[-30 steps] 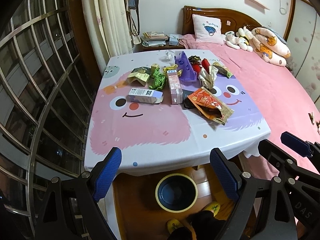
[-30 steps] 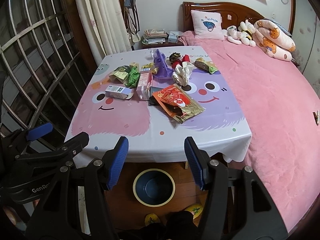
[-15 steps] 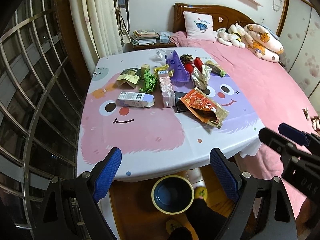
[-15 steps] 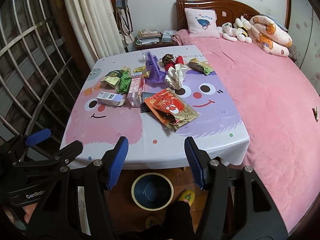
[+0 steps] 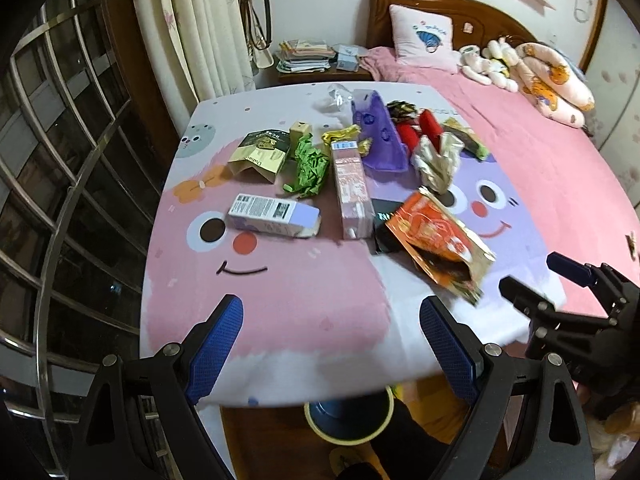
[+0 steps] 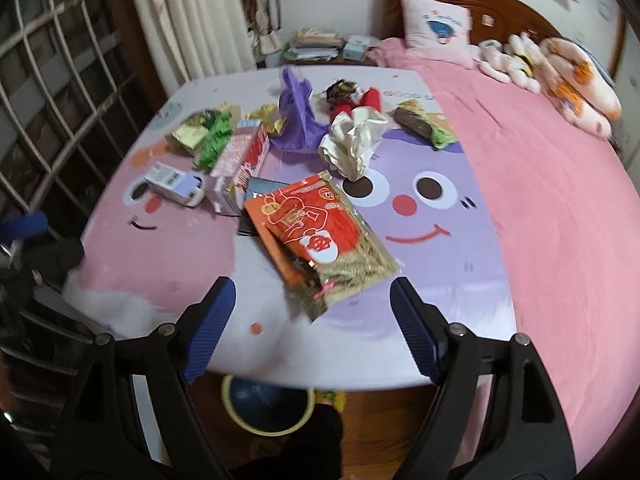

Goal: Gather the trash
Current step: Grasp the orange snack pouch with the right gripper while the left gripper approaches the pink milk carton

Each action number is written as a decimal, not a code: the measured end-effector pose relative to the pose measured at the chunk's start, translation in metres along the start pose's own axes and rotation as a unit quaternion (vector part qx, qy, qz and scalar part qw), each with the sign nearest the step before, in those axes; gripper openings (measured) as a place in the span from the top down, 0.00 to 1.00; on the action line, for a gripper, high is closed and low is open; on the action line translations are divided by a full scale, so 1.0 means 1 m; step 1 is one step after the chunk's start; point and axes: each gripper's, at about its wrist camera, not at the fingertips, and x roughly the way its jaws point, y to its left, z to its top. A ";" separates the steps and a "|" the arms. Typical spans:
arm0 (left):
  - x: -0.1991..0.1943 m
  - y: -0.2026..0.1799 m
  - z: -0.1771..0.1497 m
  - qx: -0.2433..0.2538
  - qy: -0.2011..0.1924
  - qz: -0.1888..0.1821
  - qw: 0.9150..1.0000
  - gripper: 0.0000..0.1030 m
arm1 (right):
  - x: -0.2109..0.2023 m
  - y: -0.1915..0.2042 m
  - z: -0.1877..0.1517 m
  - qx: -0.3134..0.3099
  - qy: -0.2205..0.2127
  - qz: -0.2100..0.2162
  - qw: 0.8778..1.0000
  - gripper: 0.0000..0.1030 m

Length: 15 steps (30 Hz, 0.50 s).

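On the cartoon-face tablecloth (image 6: 420,320), nearest the front edge, lies the orange foil snack bag (image 6: 316,232), flat, torn mouth toward the viewer, one corner overlapping a dark flat packet (image 6: 256,196). Behind it the litter sits close together: pink carton (image 5: 352,196) on its side, white-and-lilac box (image 5: 276,216), green crumpled wrapper (image 5: 310,170), olive-and-cream carton (image 5: 260,154), purple bag (image 5: 378,136), silver crumpled foil (image 6: 352,144).

Right gripper (image 6: 312,312): jaws have just been opening, now spread wide, nothing between them, aimed down over the bag's near end. Left gripper (image 5: 332,336): fingers spread, empty, above bare pink cloth, well apart from any item.

Bin (image 6: 272,408), yellow-rimmed, on the floor under the table's front edge.

Handling judgement: the bag looks light, thin, slick, crackly; it will likely flex and slide on the cloth rather than lift cleanly. Best hold probably the raised torn lip or a side seam, pinched edge-on. Cartons look hollow and light, crushable; take across the narrow sides.
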 end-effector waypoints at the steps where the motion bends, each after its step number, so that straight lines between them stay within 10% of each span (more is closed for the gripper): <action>1: 0.007 0.000 0.005 -0.001 0.003 0.001 1.000 0.11 | 0.018 -0.001 0.005 -0.013 0.008 0.001 1.000 0.24; 15: 0.126 -0.011 0.056 -0.001 0.048 0.018 0.999 0.11 | 0.167 0.022 0.031 -0.109 0.065 0.000 0.992 0.24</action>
